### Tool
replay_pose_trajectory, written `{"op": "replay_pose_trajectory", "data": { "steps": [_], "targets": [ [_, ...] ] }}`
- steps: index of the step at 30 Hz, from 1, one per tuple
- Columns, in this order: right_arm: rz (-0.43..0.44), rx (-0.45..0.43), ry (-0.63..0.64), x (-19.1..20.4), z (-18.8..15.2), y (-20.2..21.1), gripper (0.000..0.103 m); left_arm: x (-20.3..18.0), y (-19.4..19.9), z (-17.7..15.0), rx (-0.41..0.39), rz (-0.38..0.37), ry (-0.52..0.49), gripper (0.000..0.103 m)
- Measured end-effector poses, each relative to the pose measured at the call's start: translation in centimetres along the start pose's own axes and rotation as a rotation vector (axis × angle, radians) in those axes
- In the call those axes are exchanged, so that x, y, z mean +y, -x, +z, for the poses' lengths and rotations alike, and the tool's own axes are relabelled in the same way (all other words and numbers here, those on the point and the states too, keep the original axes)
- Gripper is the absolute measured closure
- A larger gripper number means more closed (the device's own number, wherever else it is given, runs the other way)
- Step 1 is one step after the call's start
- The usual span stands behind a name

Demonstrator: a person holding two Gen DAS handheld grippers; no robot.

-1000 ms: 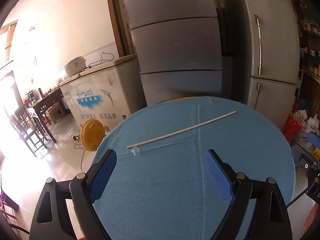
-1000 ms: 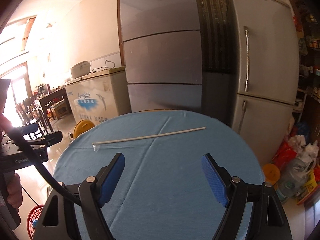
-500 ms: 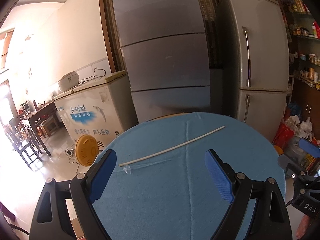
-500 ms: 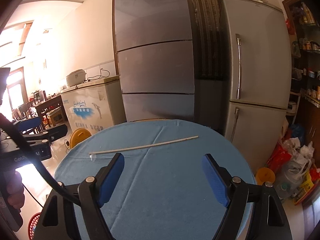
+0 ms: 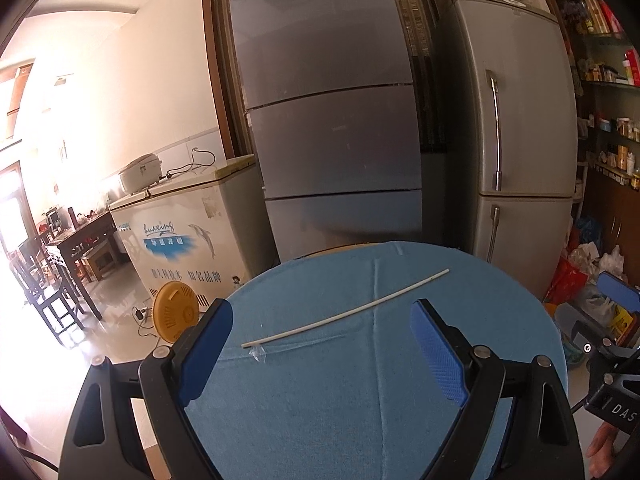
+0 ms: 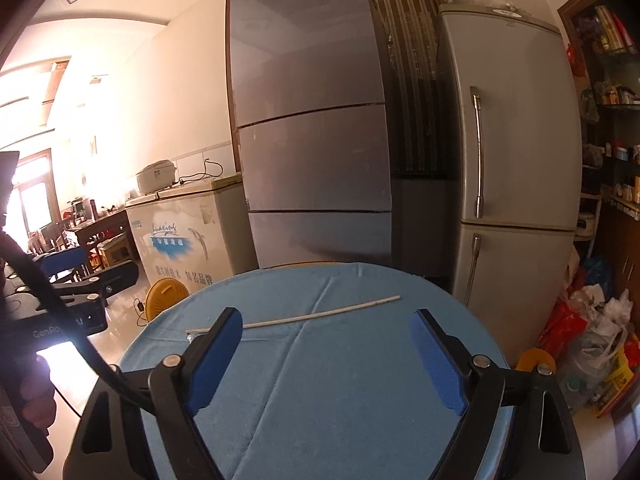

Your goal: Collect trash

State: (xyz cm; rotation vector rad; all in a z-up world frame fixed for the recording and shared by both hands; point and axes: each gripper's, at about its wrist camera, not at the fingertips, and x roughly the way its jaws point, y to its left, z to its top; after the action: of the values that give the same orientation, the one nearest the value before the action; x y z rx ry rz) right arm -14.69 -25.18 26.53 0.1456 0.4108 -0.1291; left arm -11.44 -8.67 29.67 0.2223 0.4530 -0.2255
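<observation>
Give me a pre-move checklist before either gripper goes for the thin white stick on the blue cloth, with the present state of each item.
1. left gripper jaws open and empty: ok.
2. right gripper jaws open and empty: ok.
3. white stick lying flat and unobstructed on the blue cloth: ok.
4. Small clear scrap at the stick's left end, attached or loose: cannot tell.
5. Either gripper touching the stick: not ok, both are short of it.
6. Trash container within view for the drop: cannot tell; only bags on the floor at right.
</observation>
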Motion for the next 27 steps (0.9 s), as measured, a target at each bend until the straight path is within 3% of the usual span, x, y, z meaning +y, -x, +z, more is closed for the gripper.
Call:
{"op": "replay_pose_trajectory", "data": {
  "steps": [27],
  "targets": [
    [0.009,-0.026,0.021,2.9,1.7,0.3,0.015,3.0,0.5,0.1,-0.023,0.017,0.076,0.012]
  ]
}}
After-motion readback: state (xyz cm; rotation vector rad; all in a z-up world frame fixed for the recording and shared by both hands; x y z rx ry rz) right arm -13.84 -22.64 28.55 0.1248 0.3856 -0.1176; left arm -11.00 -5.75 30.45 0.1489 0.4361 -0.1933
